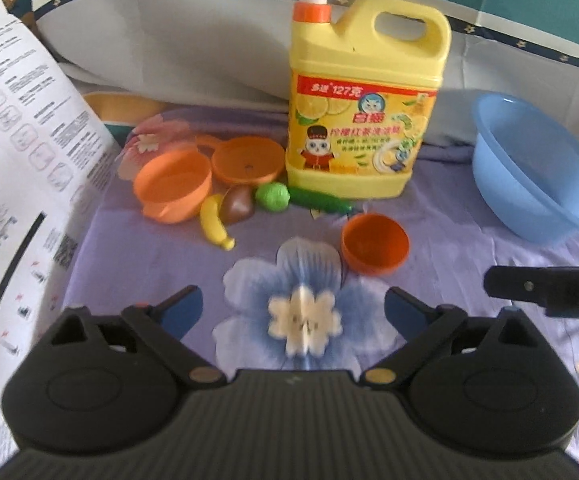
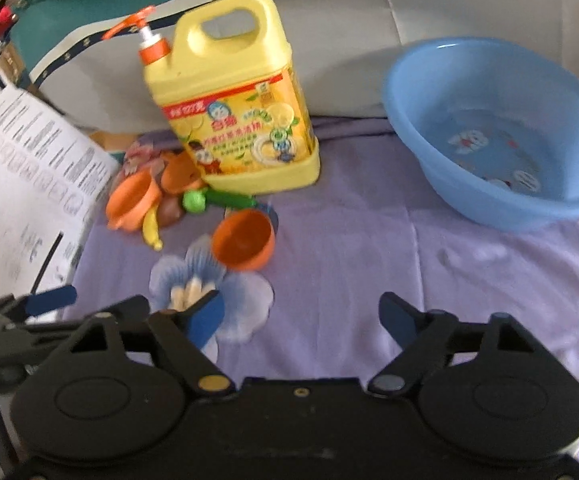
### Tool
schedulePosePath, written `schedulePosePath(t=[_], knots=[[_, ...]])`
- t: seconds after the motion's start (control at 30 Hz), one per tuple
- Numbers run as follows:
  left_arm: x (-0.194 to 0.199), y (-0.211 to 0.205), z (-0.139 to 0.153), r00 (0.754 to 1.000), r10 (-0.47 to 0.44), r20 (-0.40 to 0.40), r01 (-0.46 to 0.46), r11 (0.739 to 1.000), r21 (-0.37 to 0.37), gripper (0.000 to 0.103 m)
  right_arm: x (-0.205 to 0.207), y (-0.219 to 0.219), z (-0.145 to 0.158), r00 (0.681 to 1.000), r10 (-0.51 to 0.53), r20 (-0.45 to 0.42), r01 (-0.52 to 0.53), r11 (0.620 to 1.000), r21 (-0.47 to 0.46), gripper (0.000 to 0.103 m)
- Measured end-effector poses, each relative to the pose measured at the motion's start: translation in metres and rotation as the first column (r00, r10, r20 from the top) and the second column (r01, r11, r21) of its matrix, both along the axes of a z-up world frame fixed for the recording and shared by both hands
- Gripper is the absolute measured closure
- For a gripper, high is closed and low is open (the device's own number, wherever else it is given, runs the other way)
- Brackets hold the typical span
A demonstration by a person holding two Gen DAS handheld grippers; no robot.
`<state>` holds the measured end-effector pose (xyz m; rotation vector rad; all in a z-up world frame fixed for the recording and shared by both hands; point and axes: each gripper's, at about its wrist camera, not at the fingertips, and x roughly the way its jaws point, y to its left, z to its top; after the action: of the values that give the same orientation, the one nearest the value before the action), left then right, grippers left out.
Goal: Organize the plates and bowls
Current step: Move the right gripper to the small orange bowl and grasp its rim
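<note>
A small orange bowl (image 1: pixel 374 244) stands alone on the purple cloth, also in the right wrist view (image 2: pixel 243 242). An orange handled bowl (image 1: pixel 173 184) and an orange plate (image 1: pixel 248 160) lie at the left near the toy food. A blue basin (image 1: pixel 537 168) sits at the right, also in the right wrist view (image 2: pixel 497 128). My left gripper (image 1: pixel 293 304) is open and empty over the flower print, short of the small bowl. My right gripper (image 2: pixel 301 312) is open and empty, to the right of the left one.
A big yellow detergent jug (image 1: pixel 365 100) with an orange pump stands at the back. A toy banana (image 1: pixel 213 224), brown toy (image 1: pixel 238 202), green ball (image 1: pixel 272 196) and cucumber (image 1: pixel 321 202) lie before it. A white printed sheet (image 1: pixel 21 184) rises at the left.
</note>
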<state>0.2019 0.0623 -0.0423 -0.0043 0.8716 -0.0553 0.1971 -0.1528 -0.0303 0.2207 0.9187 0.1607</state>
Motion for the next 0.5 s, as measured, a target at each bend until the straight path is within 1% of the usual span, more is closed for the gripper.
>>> schedulePosePath(t=[0.03, 0.07, 0.1, 0.13, 0.17, 0.2, 0.23, 0.3, 0.4, 0.47, 0.5], knots=[[0.008, -0.002, -0.004, 1.0, 0.002, -0.002, -0.002, 1.0, -0.004, 0.011, 0.009, 0.0, -0.003, 1.0, -0.008, -0.005, 0.008, 1.0, 0.014, 0.026], [0.015, -0.003, -0.007, 1.0, 0.006, -0.006, -0.006, 1.0, -0.009, 0.013, 0.016, 0.0, -0.007, 1.0, -0.016, -0.011, 0.017, 0.999, 0.028, 0.031], [0.023, -0.004, -0.011, 1.0, 0.008, -0.01, -0.008, 1.0, -0.02, 0.018, 0.025, 0.0, -0.011, 1.0, -0.022, -0.018, 0.023, 0.999, 0.047, 0.037], [0.029, -0.004, -0.015, 1.0, 0.01, -0.013, -0.01, 0.999, -0.036, 0.023, 0.032, 0.0, -0.015, 0.999, -0.024, -0.024, 0.026, 0.998, 0.061, 0.04], [0.035, -0.004, -0.019, 1.0, 0.01, -0.02, -0.011, 0.998, -0.055, 0.026, 0.039, 0.0, -0.018, 0.999, -0.026, -0.029, 0.028, 0.997, 0.071, 0.044], [0.042, -0.005, -0.023, 1.0, 0.012, -0.028, -0.014, 0.997, -0.075, 0.031, 0.044, 0.0, -0.022, 0.999, -0.028, -0.032, 0.03, 0.996, 0.079, 0.048], [0.047, -0.005, -0.027, 0.999, 0.014, -0.034, -0.017, 0.996, -0.084, 0.034, 0.05, 0.0, -0.026, 0.999, -0.028, -0.037, 0.031, 0.996, 0.087, 0.051], [0.056, -0.008, -0.033, 0.999, 0.013, -0.043, -0.017, 0.995, -0.098, 0.04, 0.064, 0.001, -0.035, 0.998, -0.024, -0.051, 0.03, 0.994, 0.103, 0.06], [0.065, -0.013, -0.039, 0.999, -0.001, -0.05, -0.005, 0.994, -0.111, 0.044, 0.076, 0.006, -0.044, 0.998, -0.011, -0.068, 0.02, 0.991, 0.134, 0.064], [0.069, -0.017, -0.042, 0.999, -0.013, -0.051, 0.008, 0.994, -0.107, 0.053, 0.082, 0.01, -0.049, 0.998, 0.001, -0.071, 0.008, 0.99, 0.14, 0.067], [0.071, -0.019, -0.045, 0.998, -0.022, -0.058, 0.016, 0.994, -0.107, 0.061, 0.084, 0.013, -0.052, 0.997, 0.008, -0.074, 0.002, 0.99, 0.143, 0.071]])
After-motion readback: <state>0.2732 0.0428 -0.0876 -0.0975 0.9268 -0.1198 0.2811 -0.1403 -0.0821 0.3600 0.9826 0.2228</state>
